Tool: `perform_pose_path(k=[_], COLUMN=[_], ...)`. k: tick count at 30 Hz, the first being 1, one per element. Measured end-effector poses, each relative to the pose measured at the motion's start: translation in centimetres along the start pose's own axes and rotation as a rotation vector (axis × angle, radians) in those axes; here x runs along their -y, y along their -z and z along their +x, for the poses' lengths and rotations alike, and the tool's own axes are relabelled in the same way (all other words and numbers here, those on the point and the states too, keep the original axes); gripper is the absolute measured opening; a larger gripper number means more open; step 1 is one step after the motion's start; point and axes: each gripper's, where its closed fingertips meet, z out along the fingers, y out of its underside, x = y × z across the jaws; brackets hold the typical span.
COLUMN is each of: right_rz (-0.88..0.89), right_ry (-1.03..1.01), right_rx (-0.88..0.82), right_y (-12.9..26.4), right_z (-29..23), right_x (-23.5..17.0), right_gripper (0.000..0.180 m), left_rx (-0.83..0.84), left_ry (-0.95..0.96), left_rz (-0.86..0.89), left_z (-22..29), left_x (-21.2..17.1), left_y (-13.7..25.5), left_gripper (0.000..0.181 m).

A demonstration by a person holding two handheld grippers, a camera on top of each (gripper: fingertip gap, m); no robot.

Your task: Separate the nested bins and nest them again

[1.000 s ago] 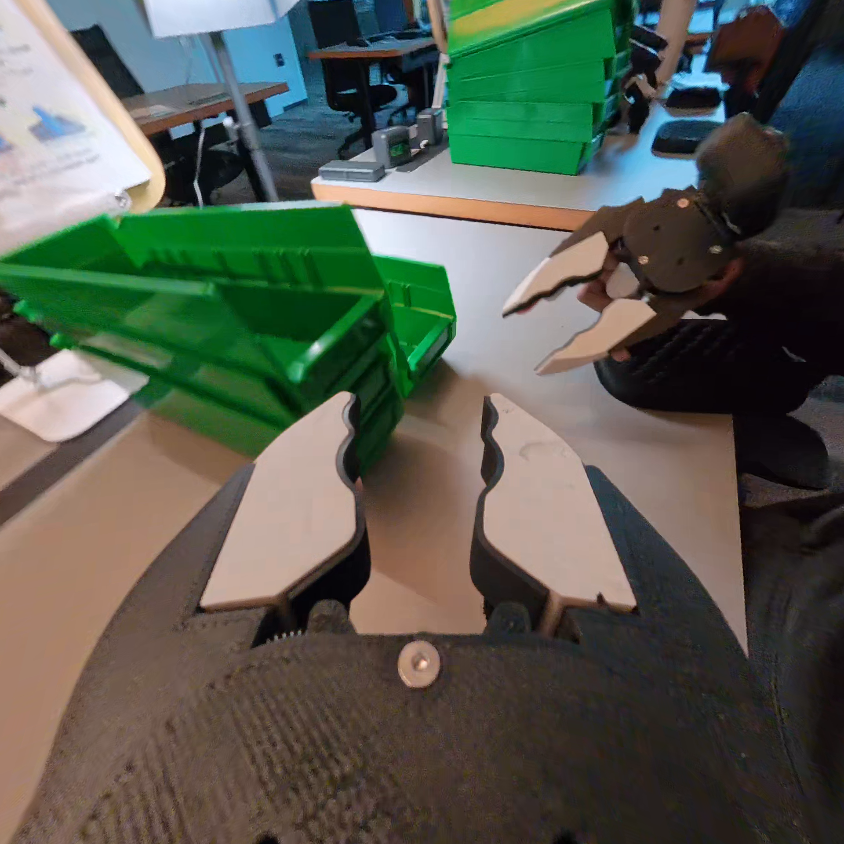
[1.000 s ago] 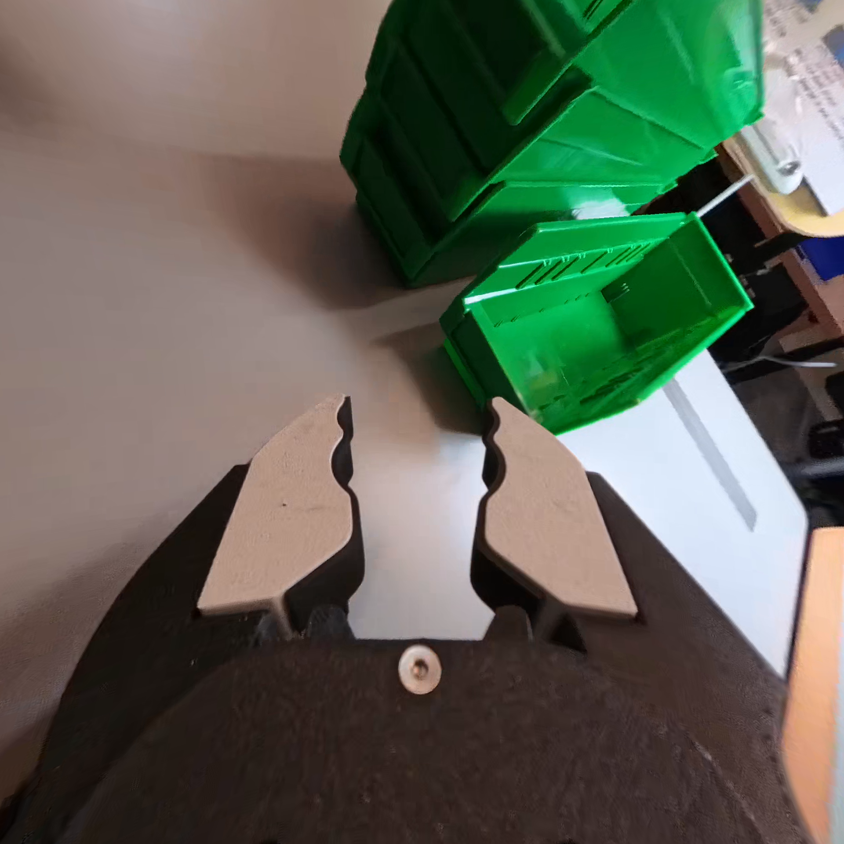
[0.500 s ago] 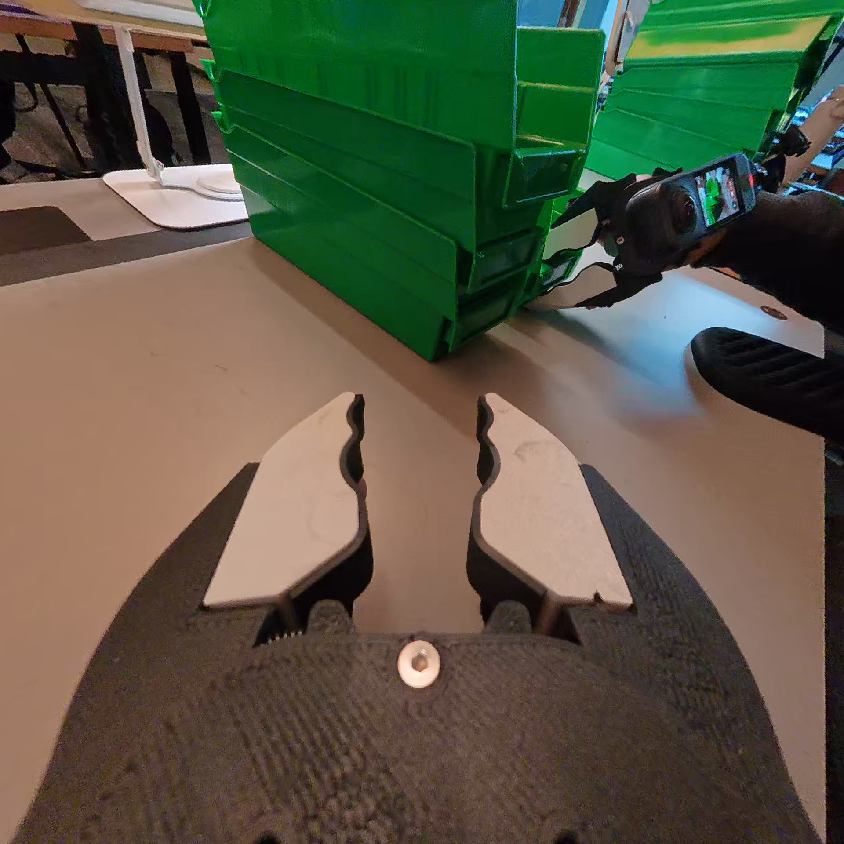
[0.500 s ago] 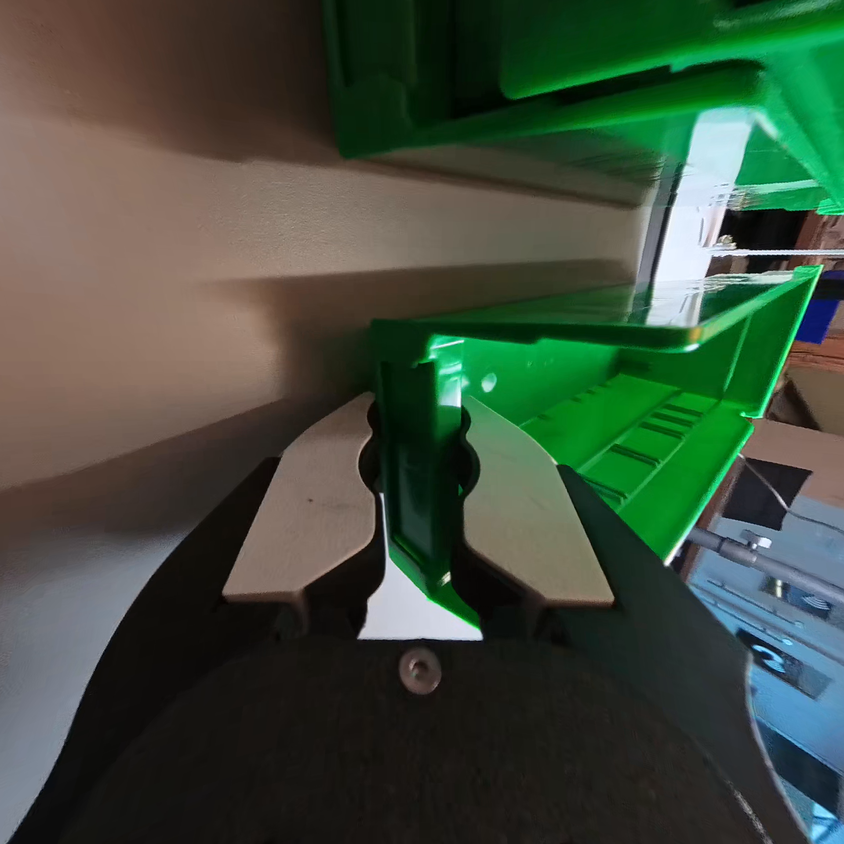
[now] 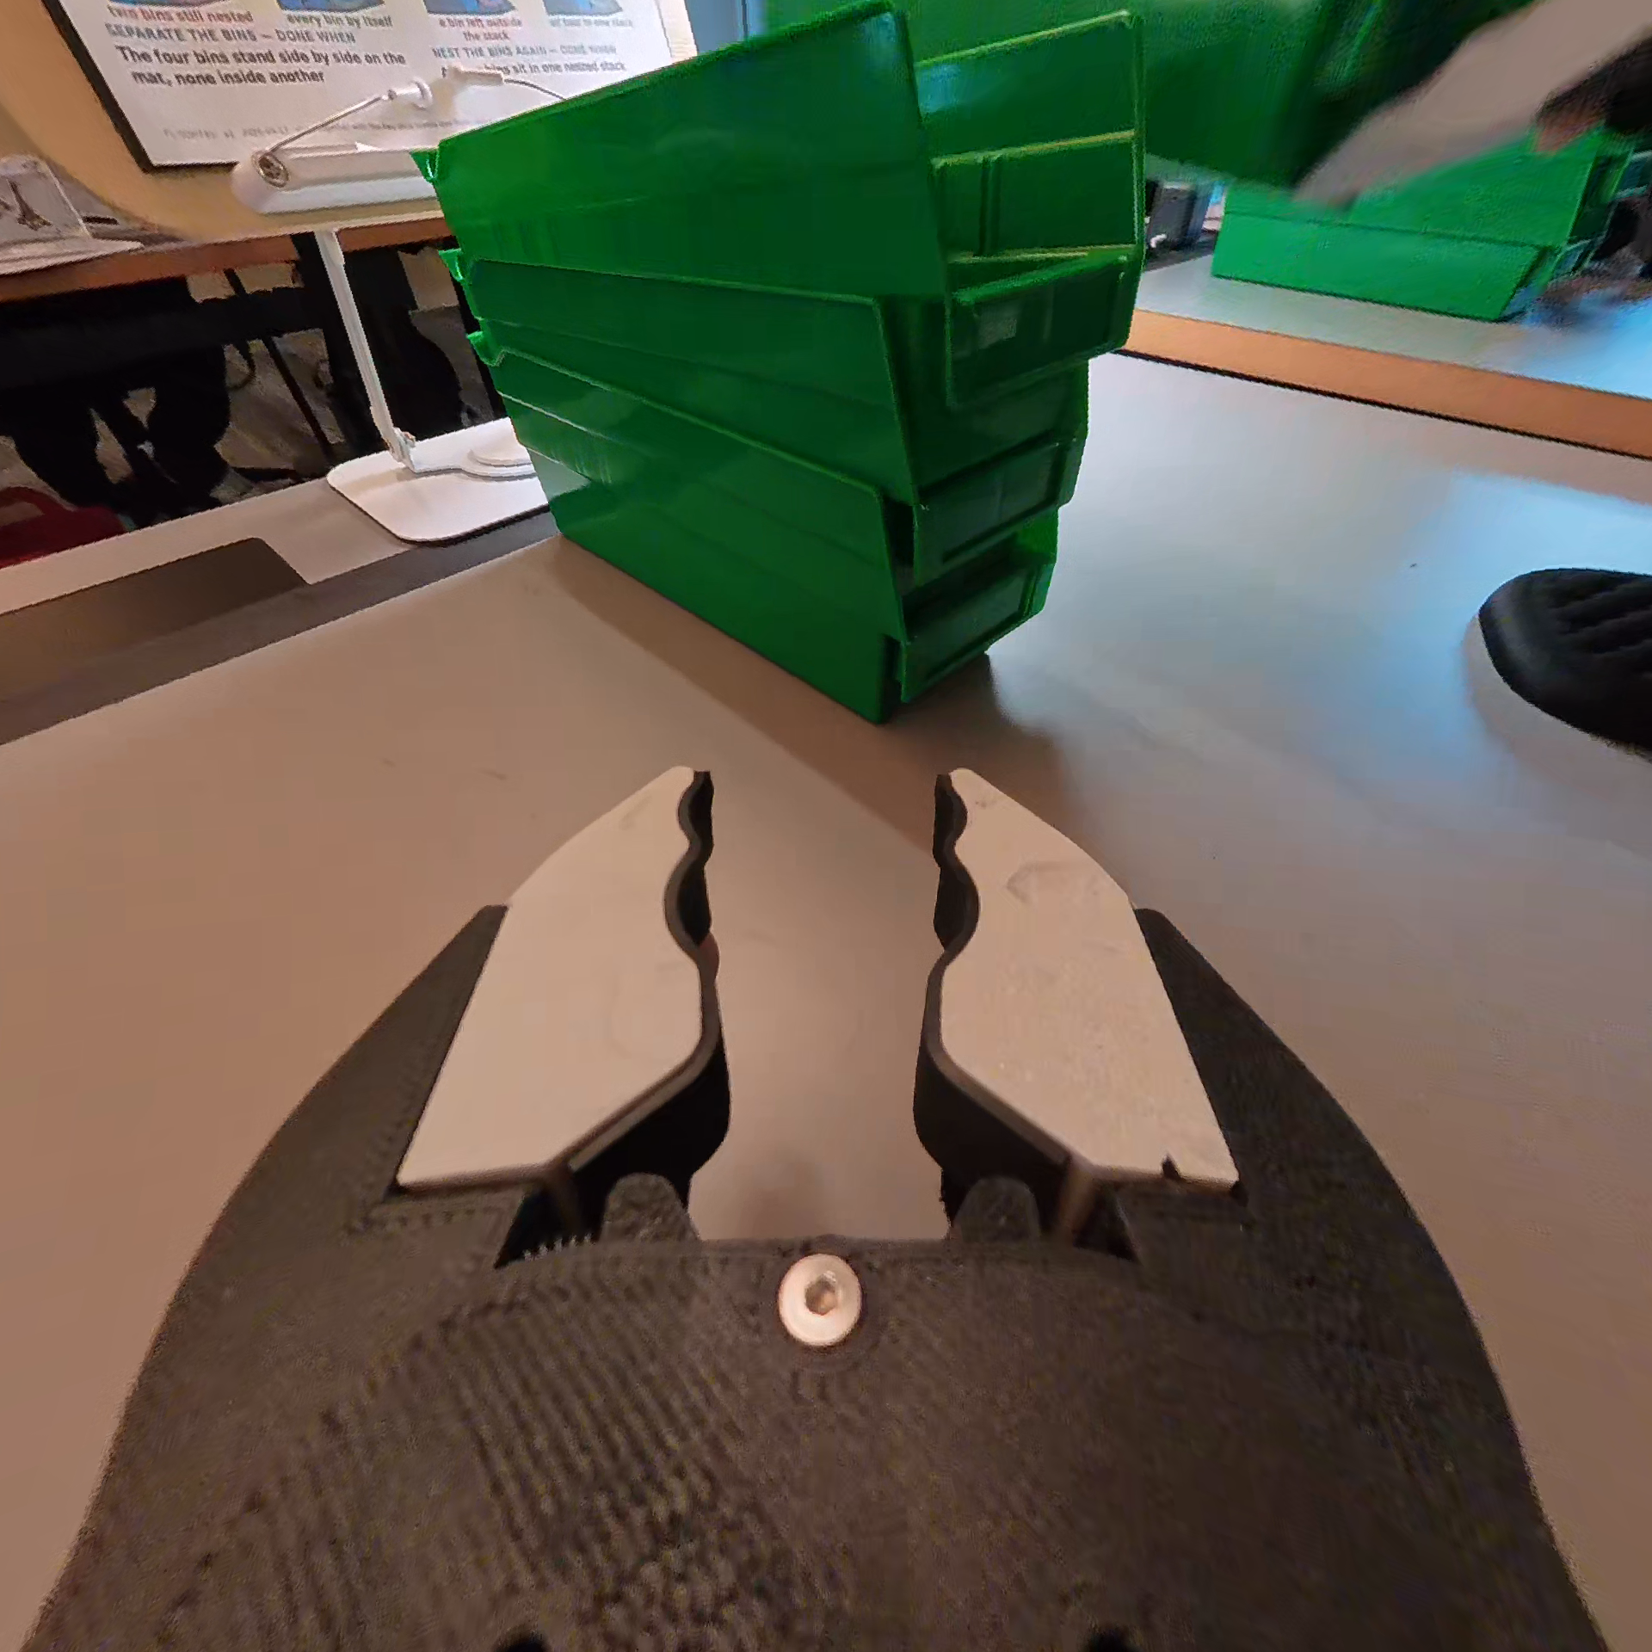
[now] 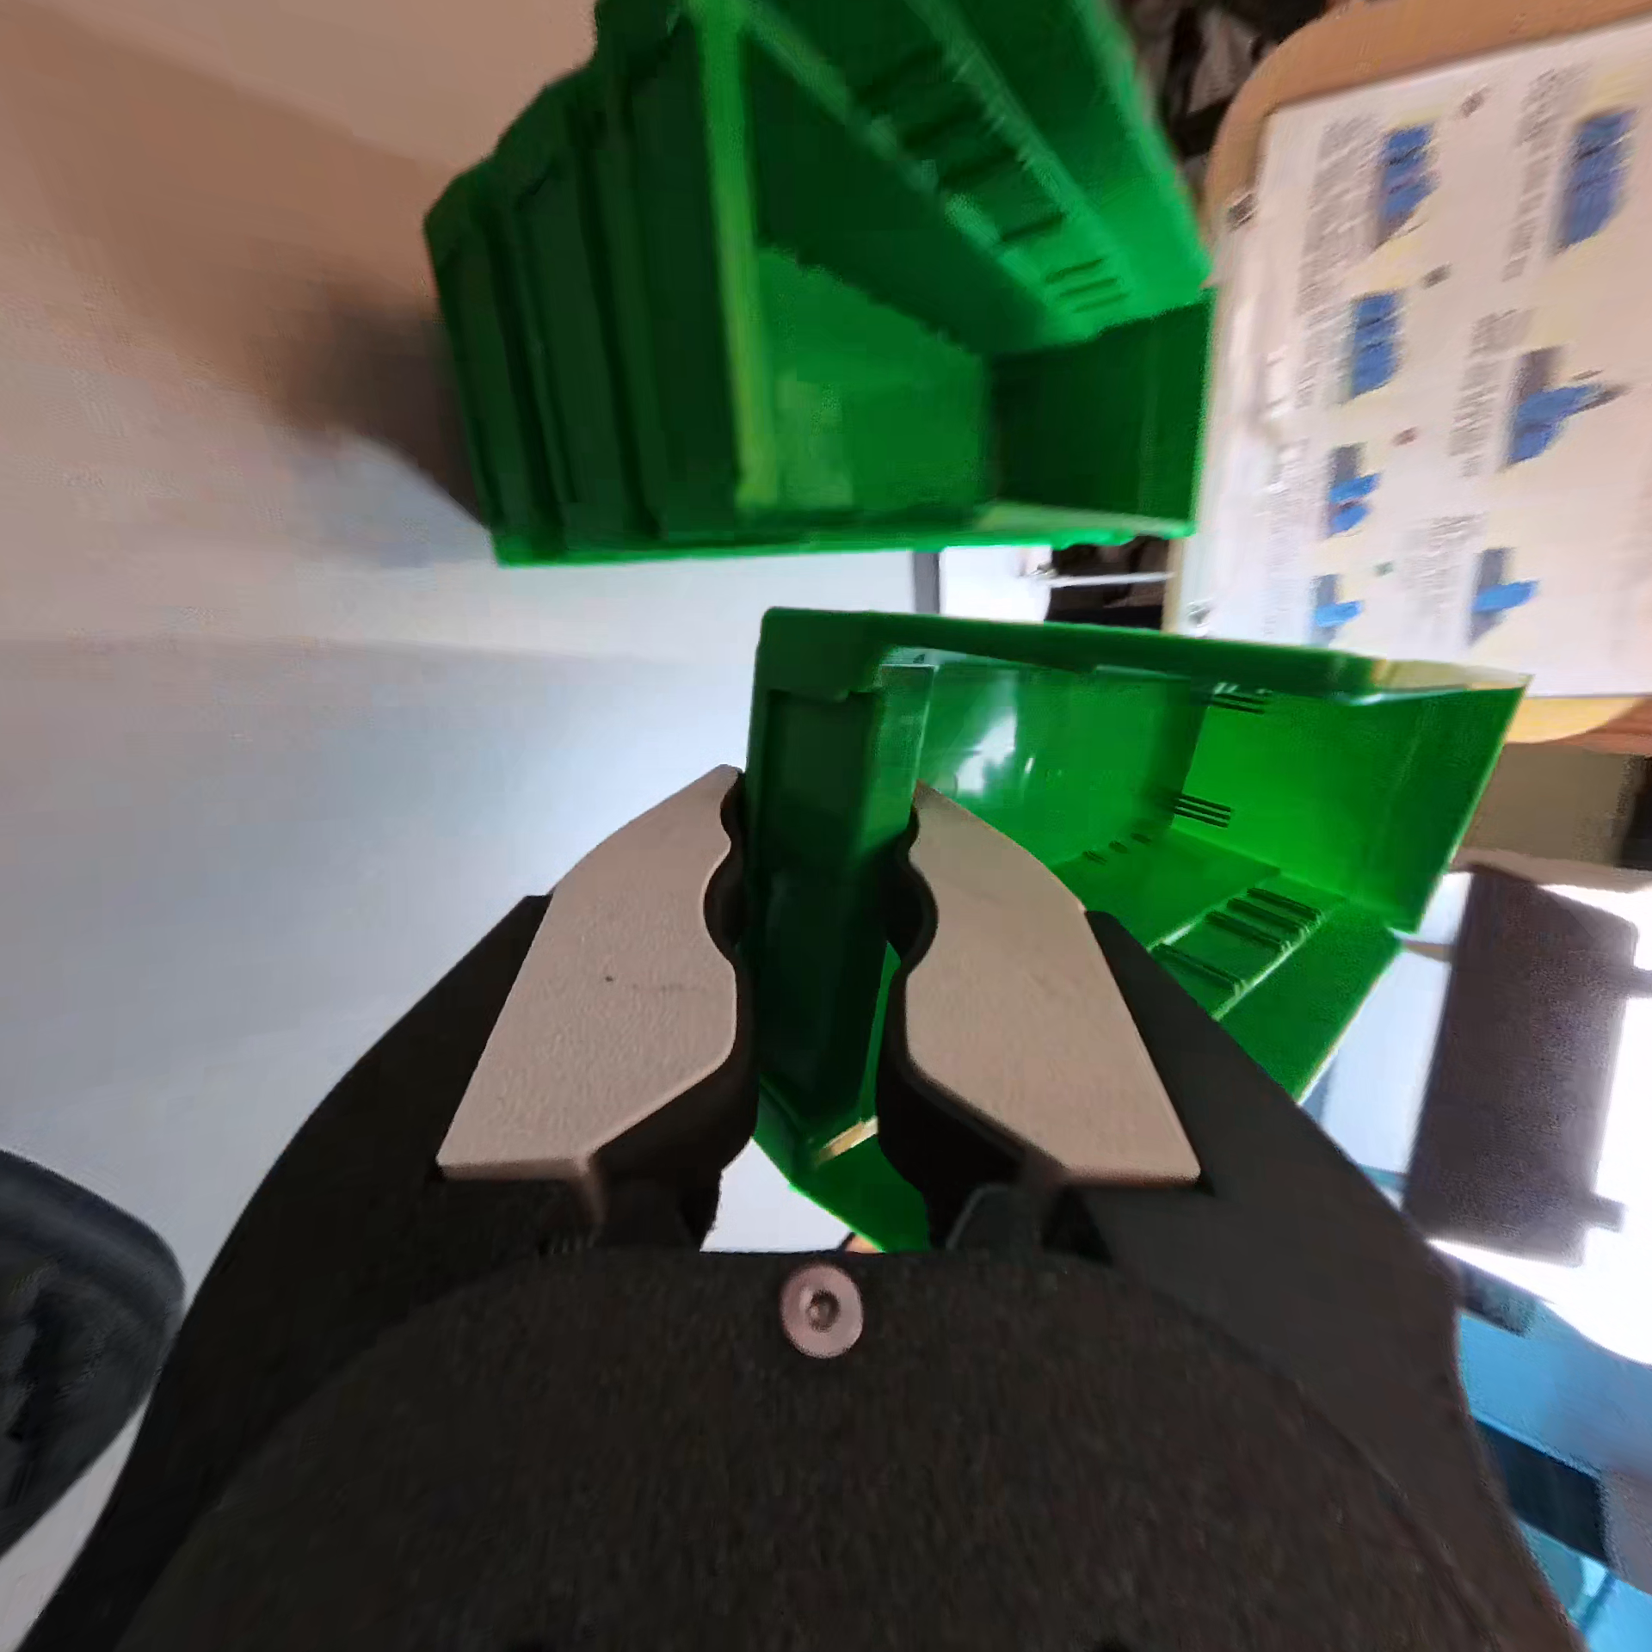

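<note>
The broad, matte beige tabletop fills the lower half of the left wrist view and carries everything else. On it stands the stack of nested green plastic bins, several open-fronted storage bins seated one inside another, the uppermost tilted back a little so its front lip rises above the rest. In the right wrist view the same stack appears rotated and blurred, apart from the bin in hand.

That single green plastic bin is clear of the stack and off the table, its open interior with ribbed slots turned toward the camera. The right gripper, black-bodied with pale grey finger plates, is clamped on the bin's front wall, one finger outside and one inside. In the left wrist view this bin shows only as a green blur at the upper right, above and beside the stack.

The left gripper hovers low over the table in front of the stack, its two fingers spread wide with only bare tabletop between them, touching nothing.

Behind the stack, a second group of green bins rests on a farther table. A white printed instruction sheet stands on a board beyond the stack. A white desk lamp stand sits with its flat base just beside the stack's rear left corner. A black textured pad lies at the table's right edge.
</note>
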Motion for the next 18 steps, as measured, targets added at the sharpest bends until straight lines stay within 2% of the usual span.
perform_pose_path(k=[4, 7, 12, 18], right_rz=[0.058, 0.076, 0.041, -0.018], right_ry=[0.033, 0.071, 0.075, 0.11], right_rx=[-0.033, -0.028, 0.041, 0.165], right_y=[2.8, 2.9, -0.3, -5.0], right_z=[4.3, 5.9, 6.0, 2.9], right_x=[4.4, 7.2, 9.7, 9.9], right_gripper=[0.028, 0.028, 0.028, 0.03], left_rx=[0.007, 0.002, 0.0, 0.002], left_ry=[-0.03, -0.038, -0.056, -0.054], left_rz=[-0.002, 0.0, -0.003, -0.001], left_z=[0.6, 1.1, 1.5, 1.4], left_x=[0.0, 0.0, -0.2, -0.2], left_y=[0.1, 0.1, 0.2, 0.3], left_gripper=[0.05, 0.051, 0.051, 0.051])
